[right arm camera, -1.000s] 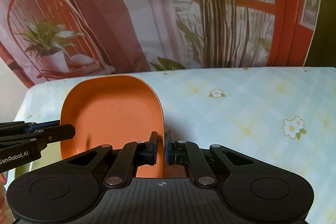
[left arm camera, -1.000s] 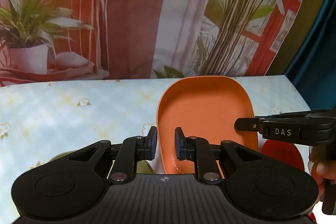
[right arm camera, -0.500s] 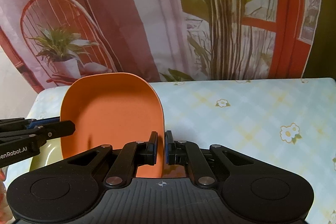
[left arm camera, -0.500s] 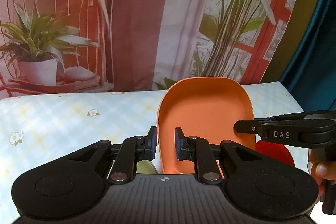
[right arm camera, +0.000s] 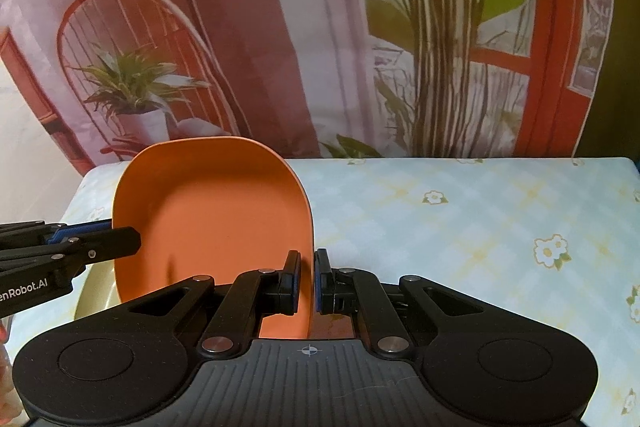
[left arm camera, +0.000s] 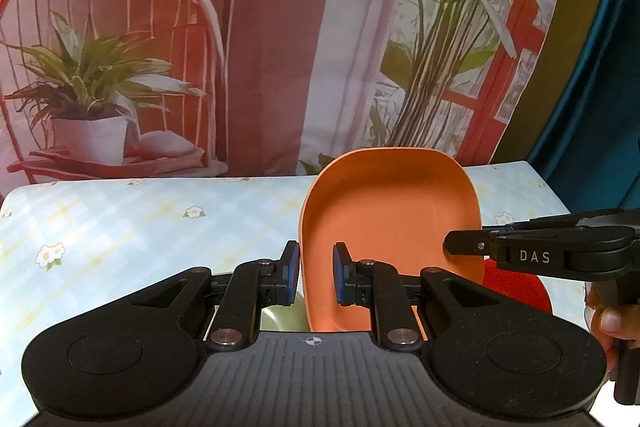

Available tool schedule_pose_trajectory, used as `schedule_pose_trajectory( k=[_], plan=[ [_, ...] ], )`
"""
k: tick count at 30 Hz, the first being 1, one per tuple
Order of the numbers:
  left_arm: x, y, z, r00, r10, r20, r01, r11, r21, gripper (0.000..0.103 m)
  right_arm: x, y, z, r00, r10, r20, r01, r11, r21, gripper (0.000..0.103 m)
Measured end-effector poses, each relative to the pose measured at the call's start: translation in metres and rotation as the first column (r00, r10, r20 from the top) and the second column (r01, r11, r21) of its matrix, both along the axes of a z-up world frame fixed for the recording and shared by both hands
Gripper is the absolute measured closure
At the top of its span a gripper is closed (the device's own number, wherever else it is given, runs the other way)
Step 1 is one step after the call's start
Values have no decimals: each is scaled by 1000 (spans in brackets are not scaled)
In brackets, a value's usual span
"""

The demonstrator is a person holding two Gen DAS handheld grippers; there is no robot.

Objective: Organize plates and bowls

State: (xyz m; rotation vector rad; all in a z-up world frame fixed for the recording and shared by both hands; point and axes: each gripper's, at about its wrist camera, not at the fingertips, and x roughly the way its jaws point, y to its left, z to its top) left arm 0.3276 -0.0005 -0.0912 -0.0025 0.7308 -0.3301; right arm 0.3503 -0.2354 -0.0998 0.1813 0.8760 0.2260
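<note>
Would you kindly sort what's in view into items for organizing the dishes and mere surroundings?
Job:
orange dish, gripped at opposite rims by left tongs and right tongs
red dish
pale green dish

Surroundings:
floral tablecloth
printed backdrop

"DAS" on right hand-held gripper (left arm camera: 456, 249), "enRobot.AI" on left hand-held gripper (right arm camera: 132, 239)

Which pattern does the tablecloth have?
The tablecloth has pale blue and yellow checks with small white flowers; the right wrist view shows it best.
</note>
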Motion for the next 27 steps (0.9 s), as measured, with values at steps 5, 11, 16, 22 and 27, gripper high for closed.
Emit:
schedule_pose_trajectory(
  k=[5,11,16,22,27],
  plan=[
    [-8,13,0,1000,15,1,-15,1000,-7,84,-5,12,2,1000,15,-1,-15,1000,-2,96],
    [-17,32,-1,999,45,-2,-45,999,-14,84,-10,31,3,999,42,-4,-42,999,-1,96],
    [-23,49,-4,997,72,-6,-72,997,-17,84,-13,48,2,998,67,-6,-67,998,1,96],
    [-27,69,-12,995,100,-25,-100,995,-19,84,-13,72,-6,995,97,-24,-97,995,2,96],
    [-30,84,-19,992,122,-37,-123,992,-20,84,-11,88,-16,993,110,-43,-110,994,4,96]
  ],
)
